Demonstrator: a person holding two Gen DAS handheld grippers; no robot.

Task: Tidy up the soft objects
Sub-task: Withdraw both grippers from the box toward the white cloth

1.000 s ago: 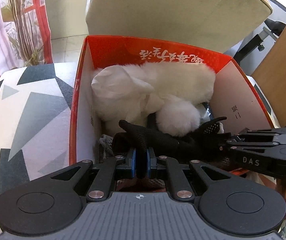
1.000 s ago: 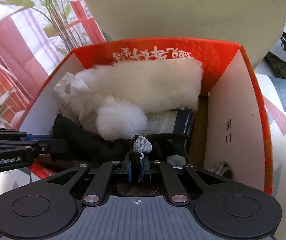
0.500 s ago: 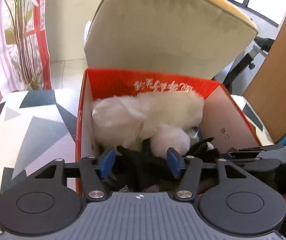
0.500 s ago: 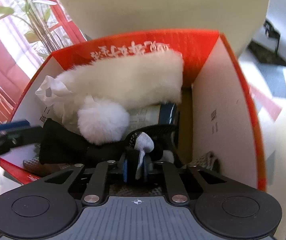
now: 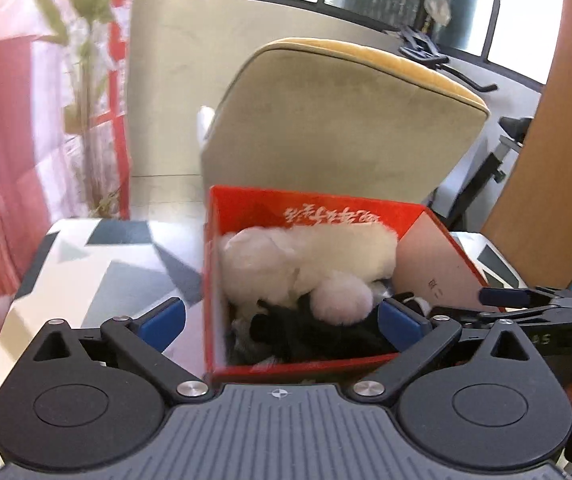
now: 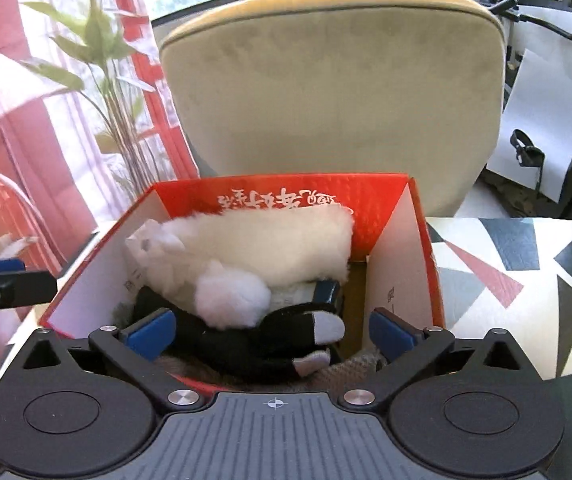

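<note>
The black glove is seen lying in the near part of the red box, just ahead of and below both hand-held grippers, its long axis running across the box from left to right. Its grey fingertips point toward the right wall of the box. In the left wrist view the same glove is seen as a dark heap against the near wall of the box.

The left hand-held gripper is spread wide, its jaws having just been opening, and nothing is pressed between its blue pads. The right hand-held gripper is likewise wide apart, its jaws having just been opening; the glove is framed between the pads but is not touched by them. The glove's fingertip end appears to lie nearer the right hand-held gripper.

Behind the glove, a white fluffy item with a round pompom is packed against the far wall of the box. Crumpled white paper is seen at its left end, and a dark blue object is partly hidden beneath it. The box rests on a bench covered in a geometric pattern, with a beige chair back behind it.

The glove is judged to have been placed, so any coming move would turn on clearing the box rim.
</note>
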